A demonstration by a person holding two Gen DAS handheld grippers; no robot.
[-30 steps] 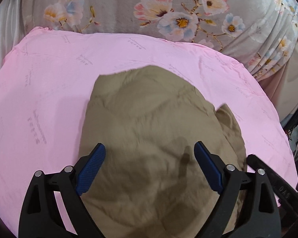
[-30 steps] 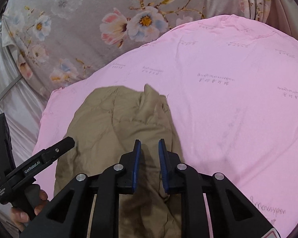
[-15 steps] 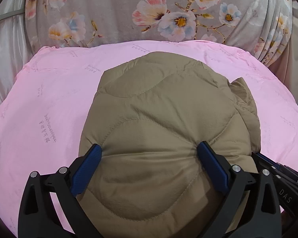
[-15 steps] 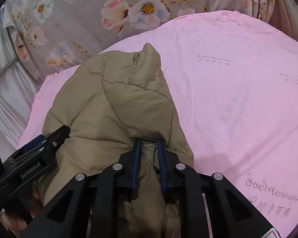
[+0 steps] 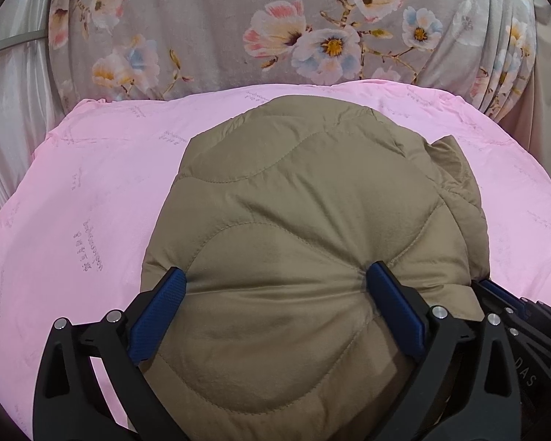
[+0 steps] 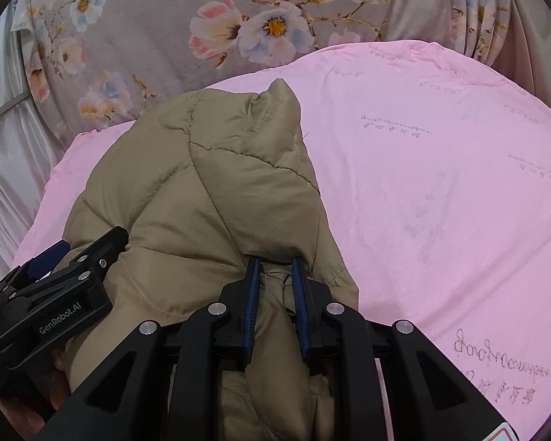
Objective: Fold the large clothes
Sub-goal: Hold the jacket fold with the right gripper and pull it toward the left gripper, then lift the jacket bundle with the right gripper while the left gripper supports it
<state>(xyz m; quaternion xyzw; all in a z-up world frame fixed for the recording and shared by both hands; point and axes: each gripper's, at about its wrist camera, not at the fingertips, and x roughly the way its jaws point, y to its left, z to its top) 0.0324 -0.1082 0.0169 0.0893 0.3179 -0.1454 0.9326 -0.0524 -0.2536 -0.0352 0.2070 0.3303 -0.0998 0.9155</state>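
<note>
A tan quilted jacket lies bunched on the pink bedsheet. My left gripper stands wide open astride its near end. The padding bulges up between the blue pads, and the tips dent the fabric without clamping it. My right gripper is shut on a gathered fold at the jacket's right near edge, under an overhanging layer. In the right wrist view the left gripper sits at the jacket's left side. In the left wrist view, part of the right gripper shows at the lower right.
A grey floral cover rises behind the pink sheet. Pale curtain fabric hangs at the left. The pink sheet spreads wide to the right of the jacket. A person's hand holds the left gripper's handle.
Both grippers came down with the jacket, which now rests puffed on the sheet instead of hanging blurred. The left jaws have spread a little wider. The right jaws still clamp the fold.
</note>
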